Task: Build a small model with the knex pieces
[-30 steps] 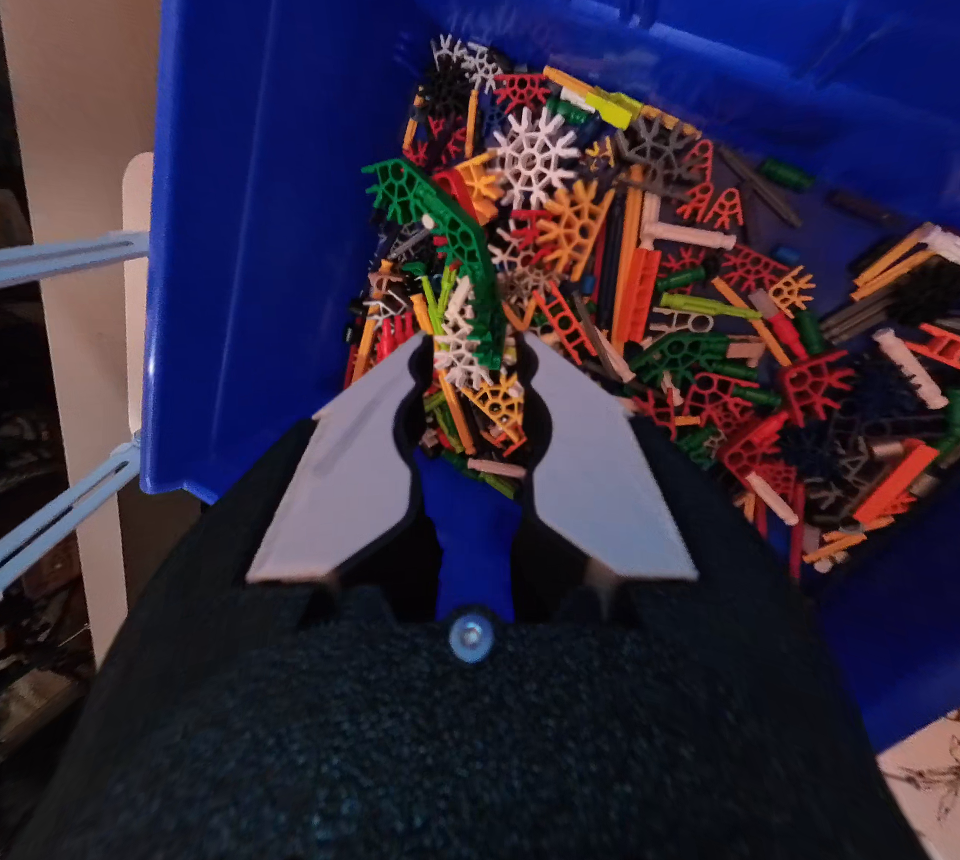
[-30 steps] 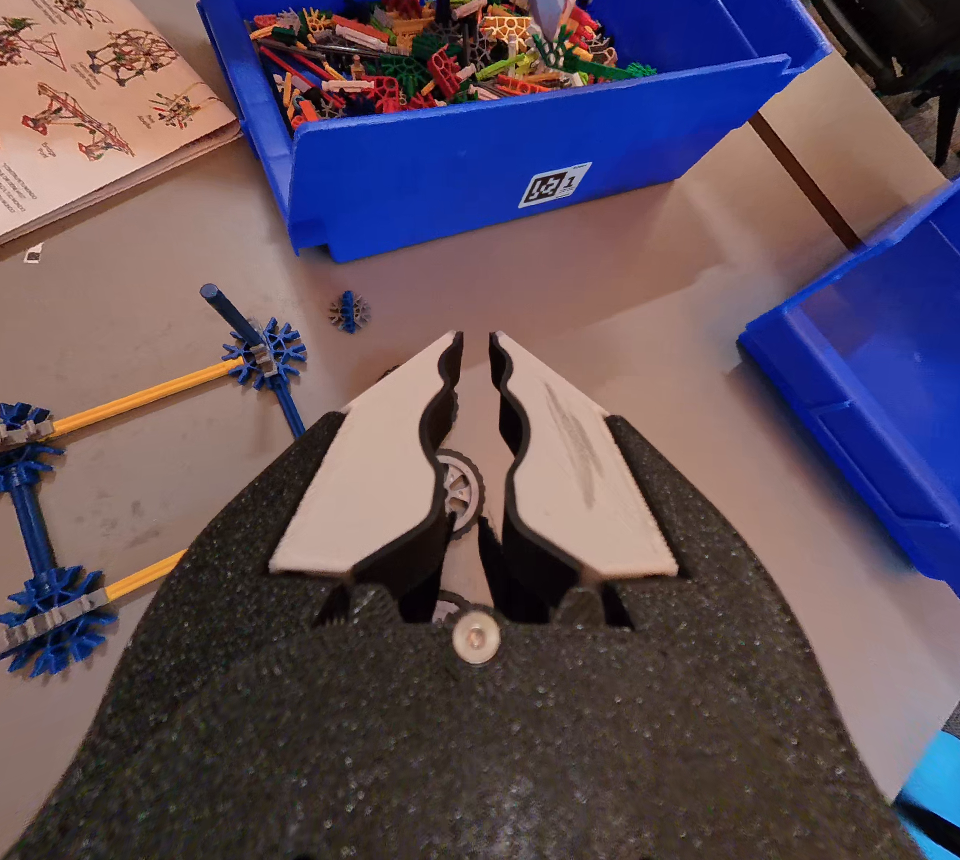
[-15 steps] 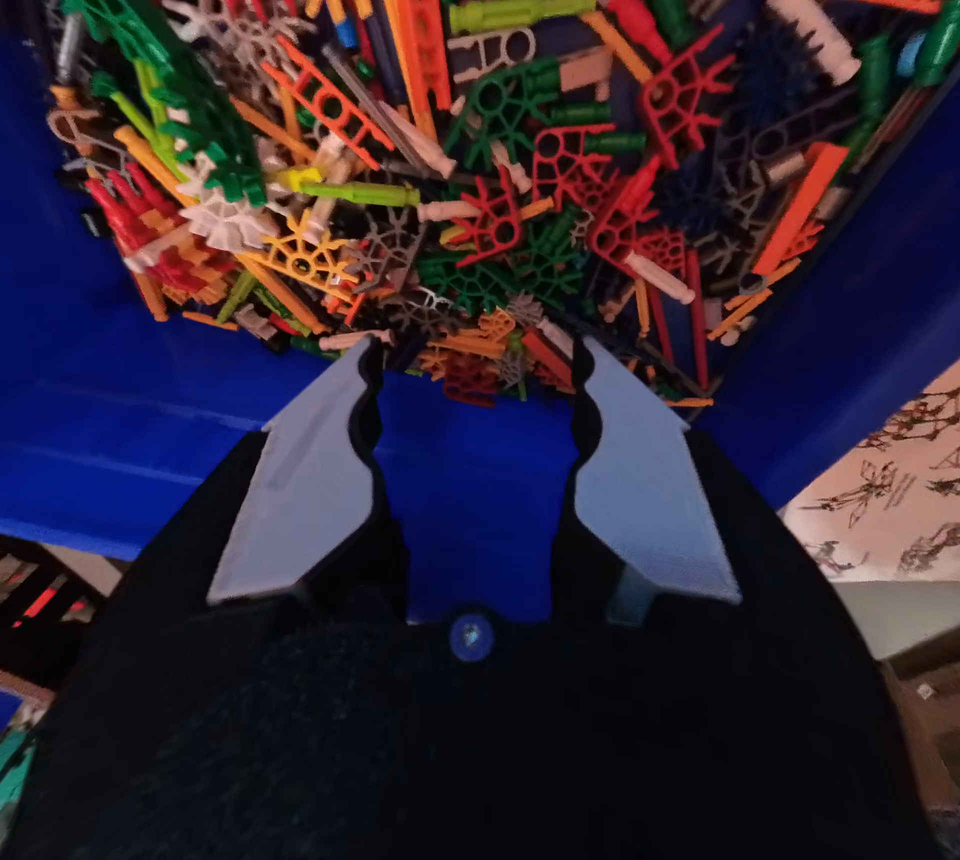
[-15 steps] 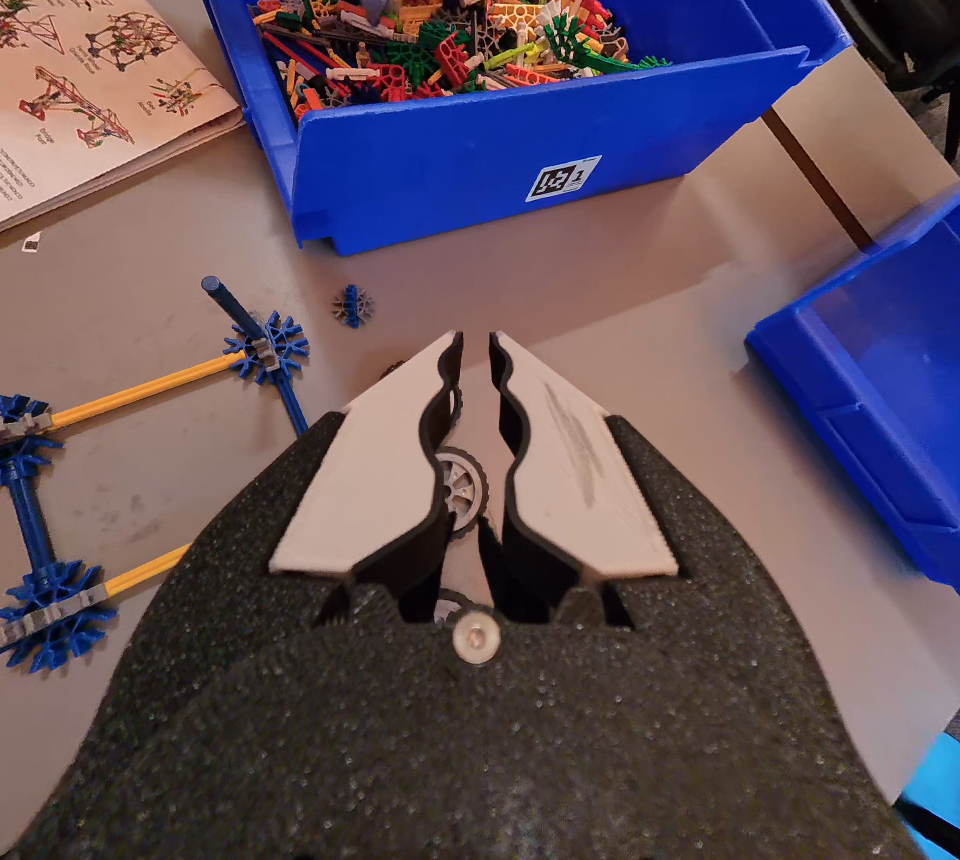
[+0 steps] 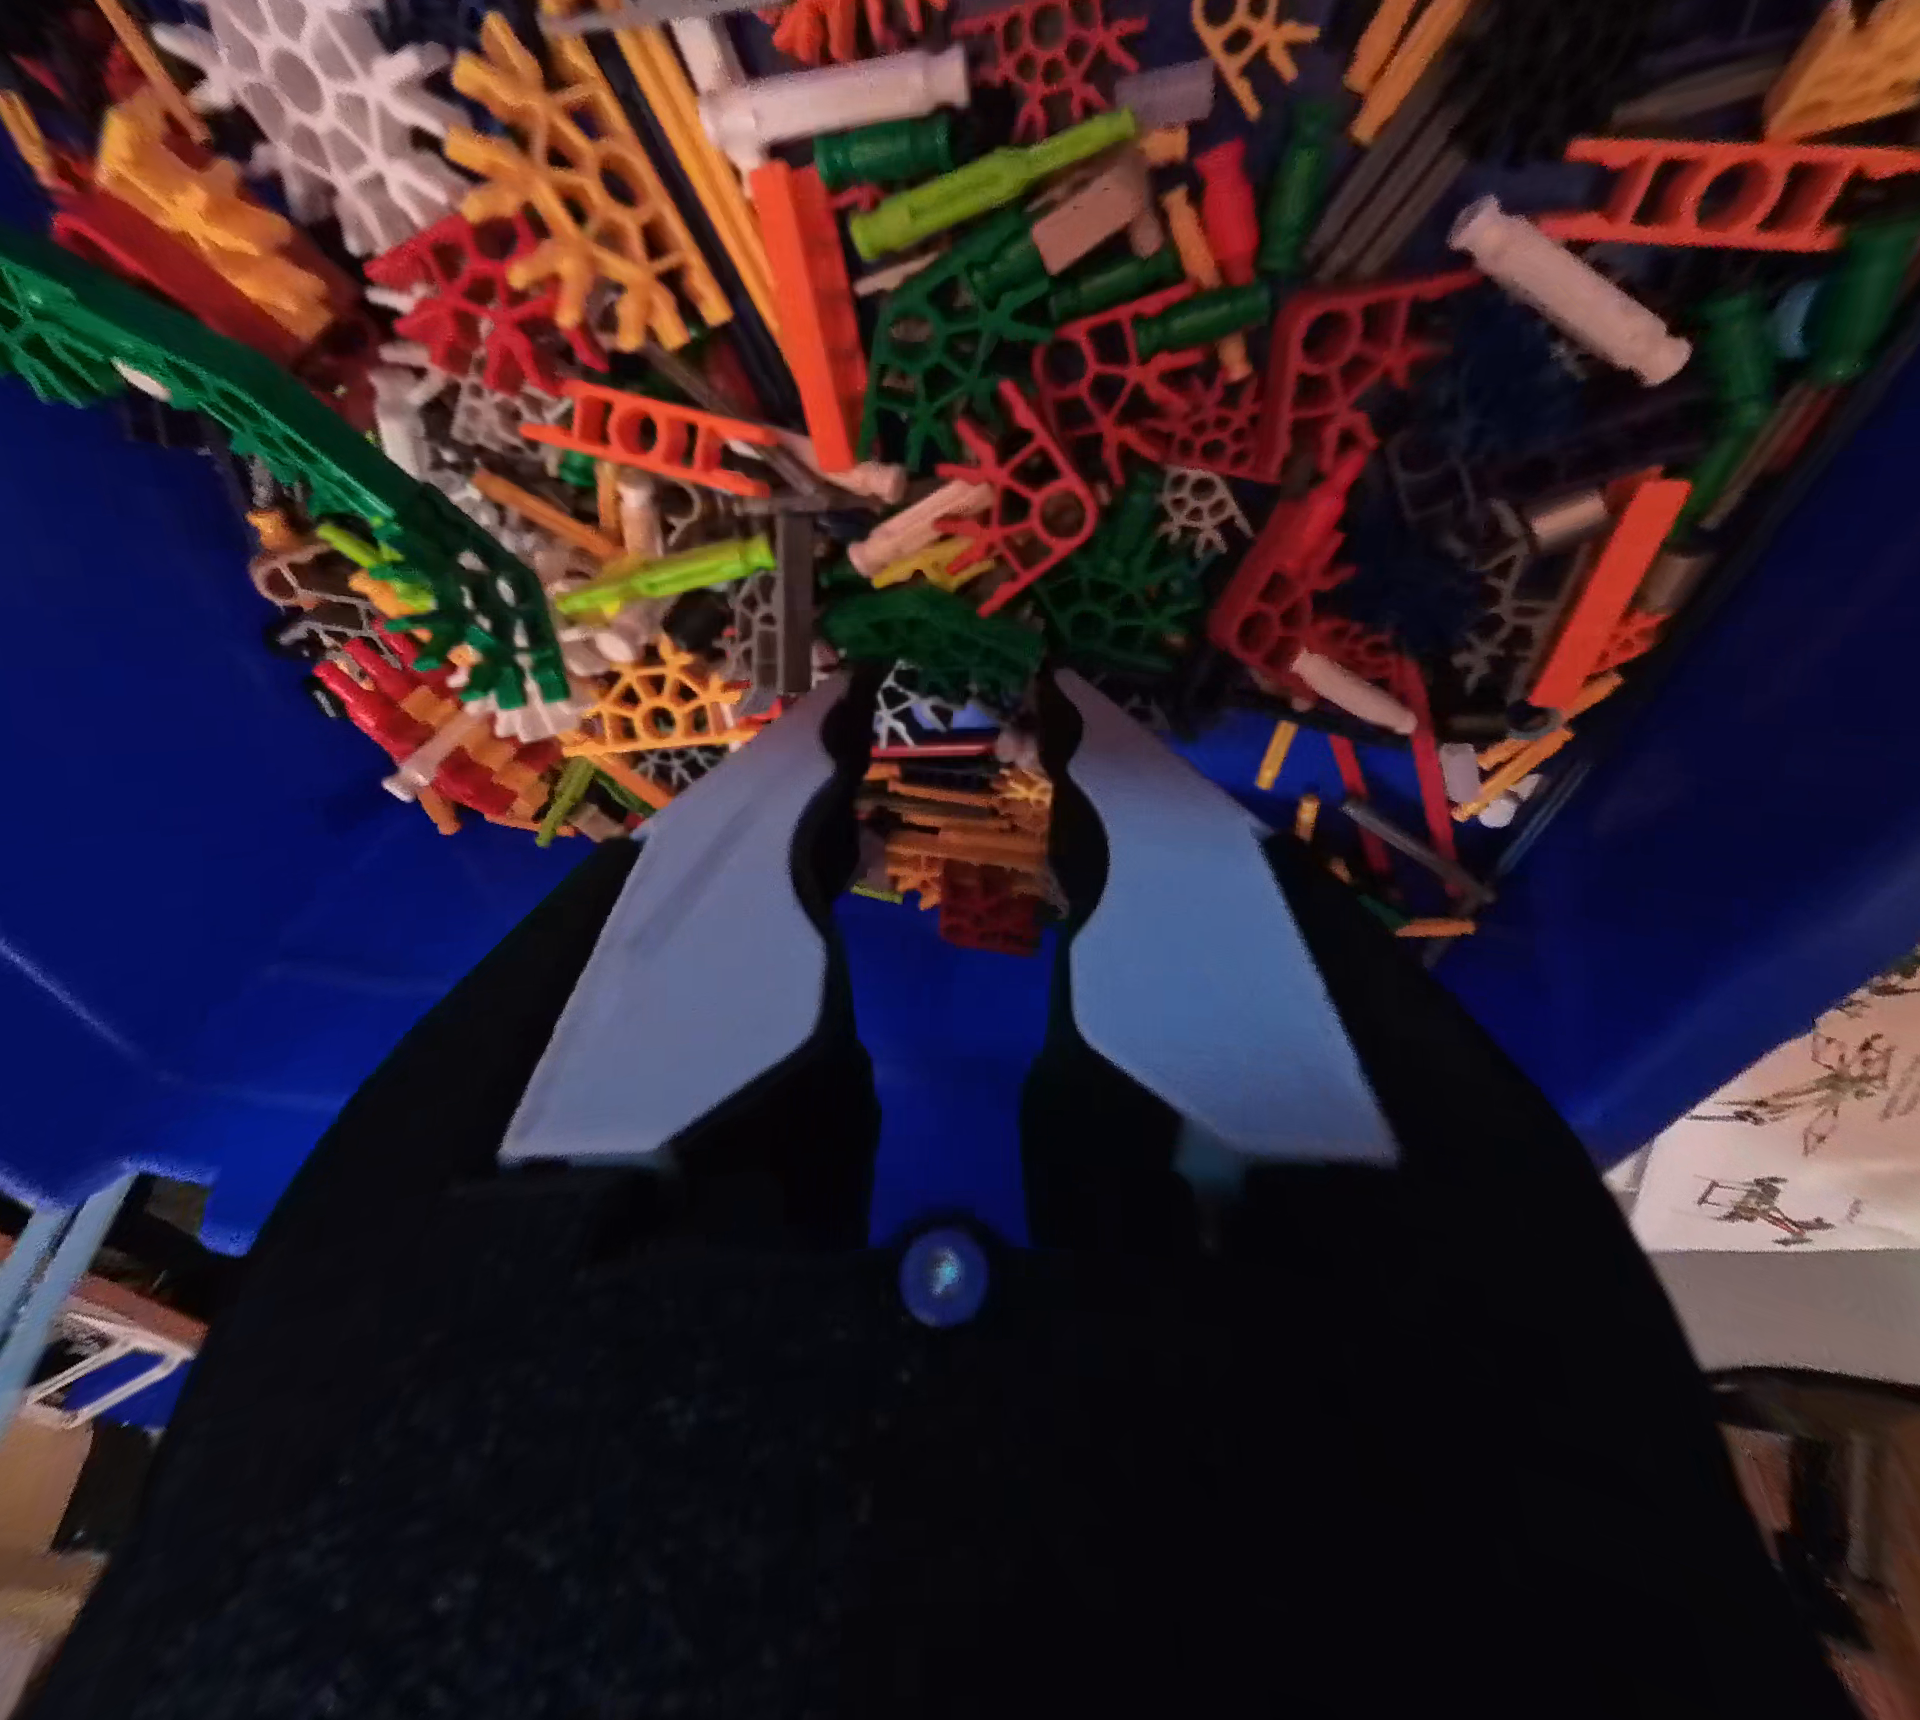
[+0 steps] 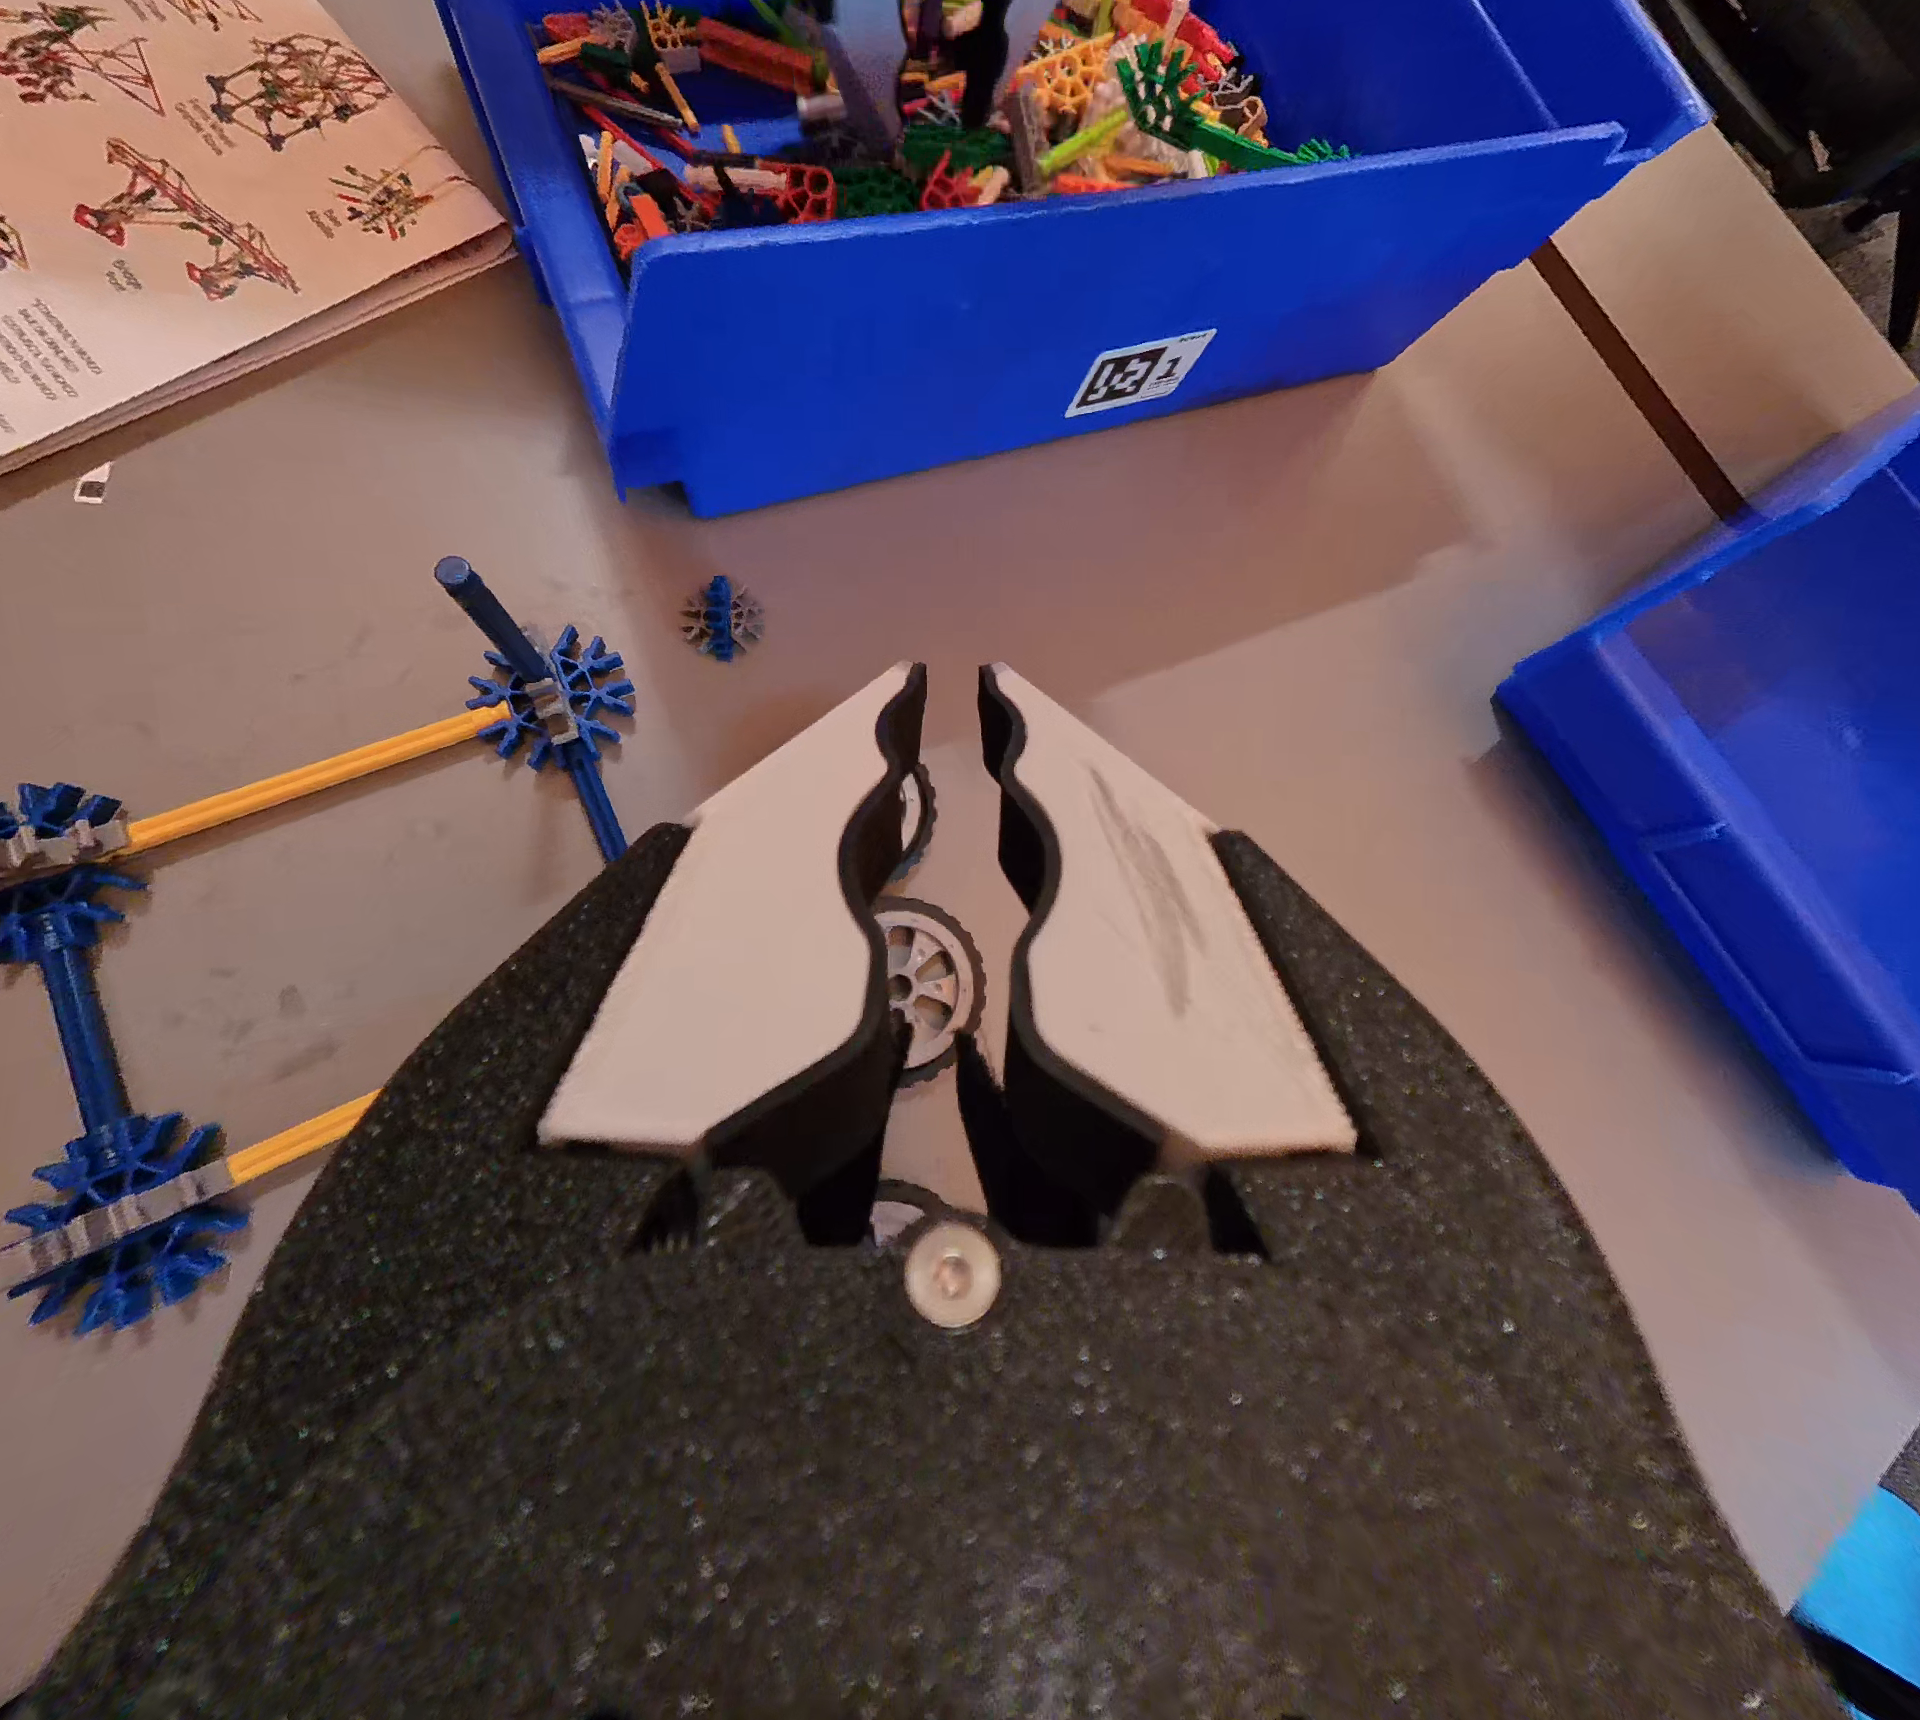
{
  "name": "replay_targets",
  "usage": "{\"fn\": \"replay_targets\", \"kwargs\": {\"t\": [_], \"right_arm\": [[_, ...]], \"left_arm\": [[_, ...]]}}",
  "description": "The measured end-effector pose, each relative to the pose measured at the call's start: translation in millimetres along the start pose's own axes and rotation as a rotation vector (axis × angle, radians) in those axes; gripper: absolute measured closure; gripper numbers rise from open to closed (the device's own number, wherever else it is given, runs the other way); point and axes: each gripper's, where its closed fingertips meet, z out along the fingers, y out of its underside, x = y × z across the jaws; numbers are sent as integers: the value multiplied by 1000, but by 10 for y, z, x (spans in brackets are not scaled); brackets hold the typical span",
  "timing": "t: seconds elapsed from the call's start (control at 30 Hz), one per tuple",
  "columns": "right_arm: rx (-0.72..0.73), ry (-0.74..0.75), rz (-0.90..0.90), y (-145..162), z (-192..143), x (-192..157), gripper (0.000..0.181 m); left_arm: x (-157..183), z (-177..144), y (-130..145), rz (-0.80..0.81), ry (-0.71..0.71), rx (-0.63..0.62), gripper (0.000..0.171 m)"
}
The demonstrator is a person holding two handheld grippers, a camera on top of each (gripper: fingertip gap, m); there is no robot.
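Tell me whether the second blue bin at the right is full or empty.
Apparently empty. In the right wrist view the blue bin shows only bare blue floor and walls; its far part is cut off by the frame.

The big bin is smooth blue plastic with a slight sheen, and so is the second bin at the tabletop's right edge. Inside the first lies a heap of construction pieces in hard moulded plastic, bright and a little glossy. The tabletop is a matt beige laminate, scuffed with dull smears. Each gripper body looks like coarse, grainy black foam; the right gripper has flat matt grey finger faces, one scratched, and a shiny metal screw. The left gripper shares that finish. The booklet is printed paper.
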Motion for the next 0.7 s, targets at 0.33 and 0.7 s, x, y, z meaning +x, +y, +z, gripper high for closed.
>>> {"fn": "replay_targets", "kwargs": {"t": [0.33,0.7], "right_arm": [[8,-3,-2,-20,-19,-7,172],[11,-3,-6,-34,-23,-18,171]], "left_arm": [[-394,-462,-356,-118,-71,301,137],[-668,-756,44,-251,-163,323,125]]}}
